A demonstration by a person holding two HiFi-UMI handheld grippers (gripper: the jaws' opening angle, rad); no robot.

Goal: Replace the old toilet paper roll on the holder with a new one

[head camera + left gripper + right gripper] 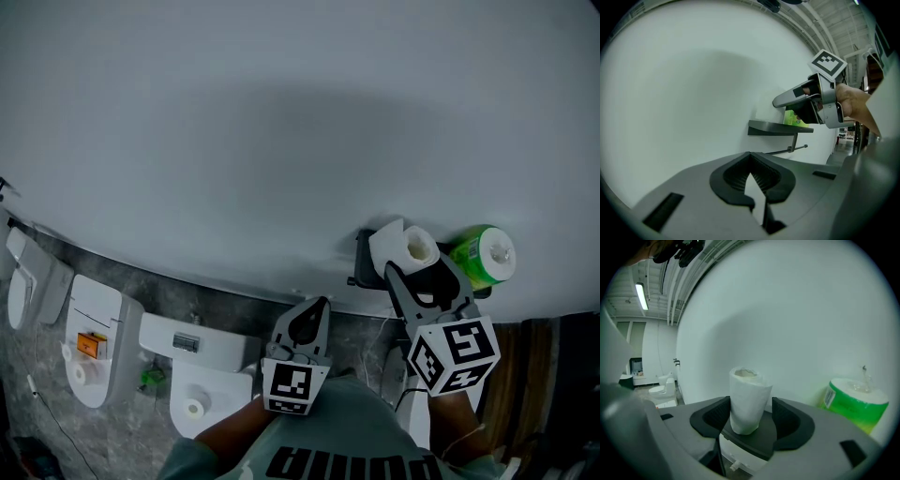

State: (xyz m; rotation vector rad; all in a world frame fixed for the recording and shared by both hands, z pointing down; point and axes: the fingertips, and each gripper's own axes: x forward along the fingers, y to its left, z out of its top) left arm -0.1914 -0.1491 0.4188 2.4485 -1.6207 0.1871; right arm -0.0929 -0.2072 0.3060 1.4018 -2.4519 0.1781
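A thin, nearly used-up white toilet roll [410, 246] [747, 399] stands upright on the dark shelf of the wall holder [363, 251] [778, 127]. My right gripper [418, 268] [750, 411] is open around it, with a gap showing at the right pad. A new roll in green wrapping [484, 253] [853, 401] lies on the shelf just right of it. The holder's bar [787, 151] below the shelf is bare. My left gripper [317, 307] [752, 182] hovers left of and below the holder, shut and empty.
The plain white wall [281, 122] fills most of each view. White toilets [94, 356] [202, 375] stand on the grey floor far below at the left. A dark wooden panel [525, 375] borders the right side.
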